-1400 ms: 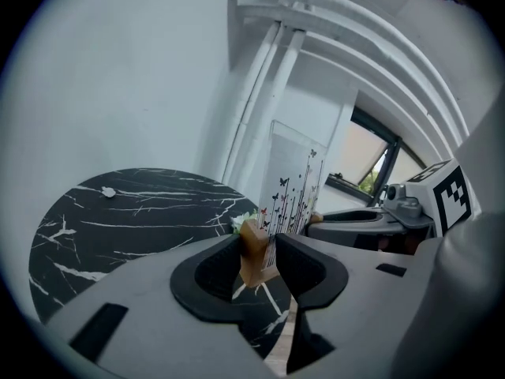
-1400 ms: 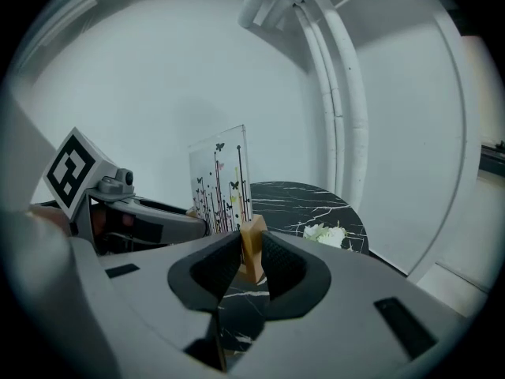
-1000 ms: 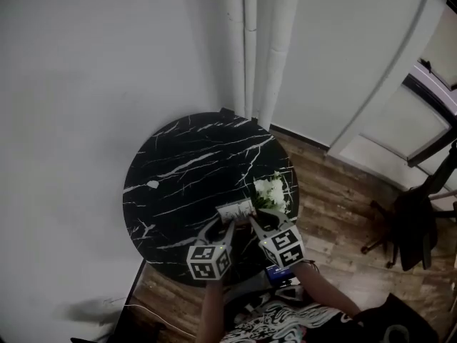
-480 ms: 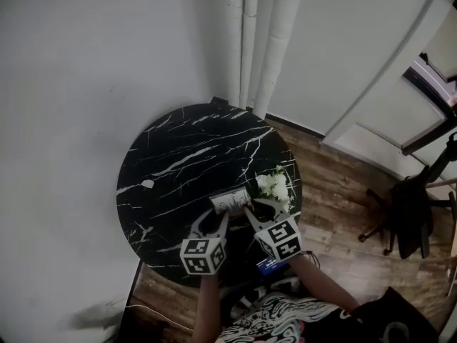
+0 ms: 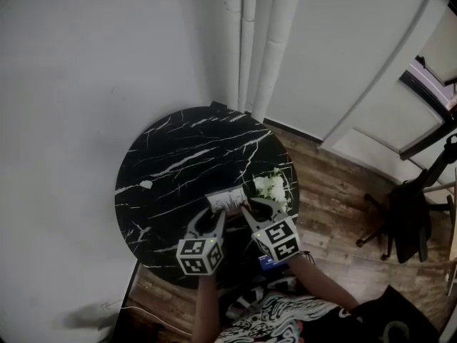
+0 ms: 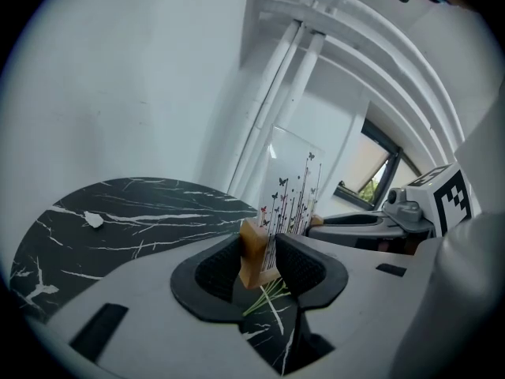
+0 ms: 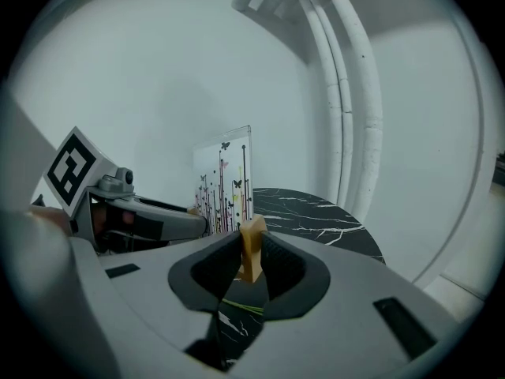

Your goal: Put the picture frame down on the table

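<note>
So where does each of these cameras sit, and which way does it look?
Head view: on the person's head, looking steeply down at the table, flowers and frame; left claw, right claw and forearms show.
Left gripper view: on the left claw, looking along its jaws, shut on the frame, across the table towards pipes; right claw shows.
Right gripper view: on the right claw, looking along its jaws, shut on the frame's other end; left claw shows.
Shared: all see frame and table.
</note>
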Motion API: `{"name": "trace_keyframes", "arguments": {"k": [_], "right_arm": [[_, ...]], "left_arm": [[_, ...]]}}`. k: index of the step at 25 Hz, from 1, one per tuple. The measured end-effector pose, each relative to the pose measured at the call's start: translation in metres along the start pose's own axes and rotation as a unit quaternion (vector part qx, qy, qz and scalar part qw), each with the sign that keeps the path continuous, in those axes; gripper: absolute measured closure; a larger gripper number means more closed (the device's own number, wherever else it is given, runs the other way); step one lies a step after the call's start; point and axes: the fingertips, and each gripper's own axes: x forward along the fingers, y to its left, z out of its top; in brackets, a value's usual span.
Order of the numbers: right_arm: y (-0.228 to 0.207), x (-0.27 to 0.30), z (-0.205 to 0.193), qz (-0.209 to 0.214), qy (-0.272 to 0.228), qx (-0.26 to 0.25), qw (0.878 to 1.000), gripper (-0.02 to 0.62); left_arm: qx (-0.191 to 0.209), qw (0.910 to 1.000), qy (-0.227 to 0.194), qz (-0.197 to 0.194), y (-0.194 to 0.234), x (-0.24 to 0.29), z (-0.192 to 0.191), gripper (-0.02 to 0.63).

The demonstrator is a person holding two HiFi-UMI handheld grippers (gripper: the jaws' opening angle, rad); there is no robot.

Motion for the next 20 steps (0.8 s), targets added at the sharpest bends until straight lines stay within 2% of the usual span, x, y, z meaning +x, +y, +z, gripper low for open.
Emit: {"name": "trace_keyframes", "arguments": {"k": [6,20], "right_arm": [[0.000,0.009,0.007,0.011,0.000,-0.012,1.000,0.515],[-0.008,0.035,-0.007,0.025,0.023,-0.012,0.999,0.517]], "left_arm": [[-0.015,0.9998,-0.010,0.010,0.008,0.003,0.003,0.459],[-0.018,0.9996,0.011,0.018,0.025,0.022,-0.009,0.460]]}}
